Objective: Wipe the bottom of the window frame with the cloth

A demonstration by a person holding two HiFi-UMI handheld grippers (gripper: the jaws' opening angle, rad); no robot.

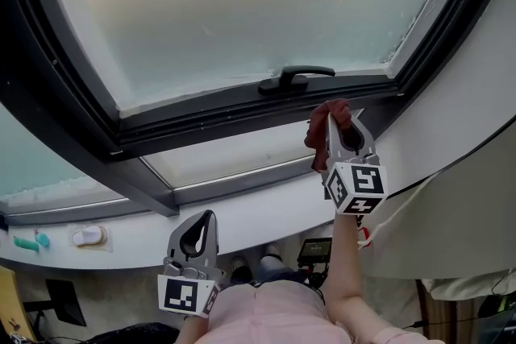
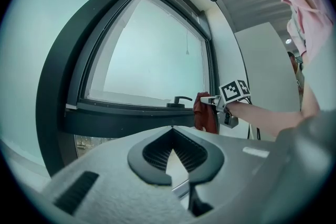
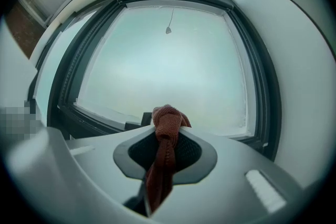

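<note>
Window frame's bottom rail (image 1: 242,115) seemingly hardly wiped: right gripper (image 1: 345,115) pinches red cloth (image 1: 325,131) near it, left gripper (image 1: 205,217) closed, empty.

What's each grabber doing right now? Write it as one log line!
right gripper: shut on cloth | cloth: at bottom of window frame, beside handle | left gripper: shut, empty, low

cloth (image 1: 326,129) right of handle (image 1: 294,78), before window frame (image 1: 234,115)

A turquoise object (image 1: 31,242) sits near a white rounded object (image 1: 89,236).
</note>
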